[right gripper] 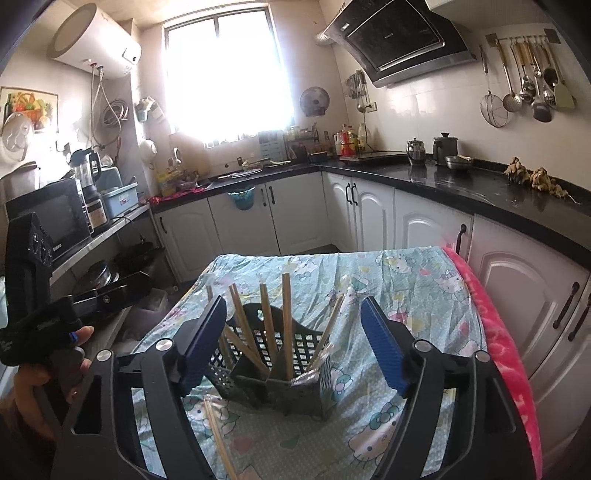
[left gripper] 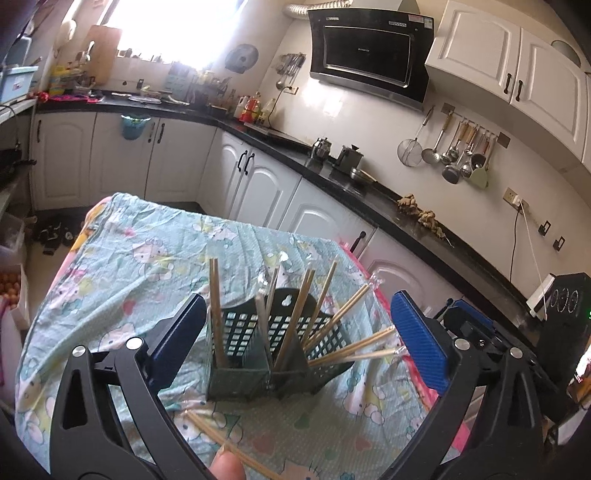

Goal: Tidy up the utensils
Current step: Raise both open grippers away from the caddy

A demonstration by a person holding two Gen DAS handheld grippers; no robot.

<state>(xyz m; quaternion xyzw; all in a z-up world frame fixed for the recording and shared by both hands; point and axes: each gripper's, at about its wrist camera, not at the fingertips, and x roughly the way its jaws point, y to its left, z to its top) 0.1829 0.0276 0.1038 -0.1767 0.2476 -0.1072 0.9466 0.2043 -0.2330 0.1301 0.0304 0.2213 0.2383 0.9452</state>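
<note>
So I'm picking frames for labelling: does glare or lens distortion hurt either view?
Left wrist view: the window is blown out white, and the black countertop bows from the fisheye. Right wrist view: the same window flares, hazing the wall around it, yet the dark plastic utensil basket and wooden chopsticks stay sharp.

We are in a home kitchen. Beyond the tongs a black range hood (left gripper: 369,51) hangs over a dark L-shaped surface (right gripper: 461,181) with white cabinets (right gripper: 306,214) beneath. Ladles and a strainer (right gripper: 493,107) hang on a wall rail to the right; to the left stand a microwave (right gripper: 48,218) and a wall-mounted water heater (right gripper: 96,40). Bottles (right gripper: 347,142) crowd the corner by the bright window (right gripper: 221,70).
</note>
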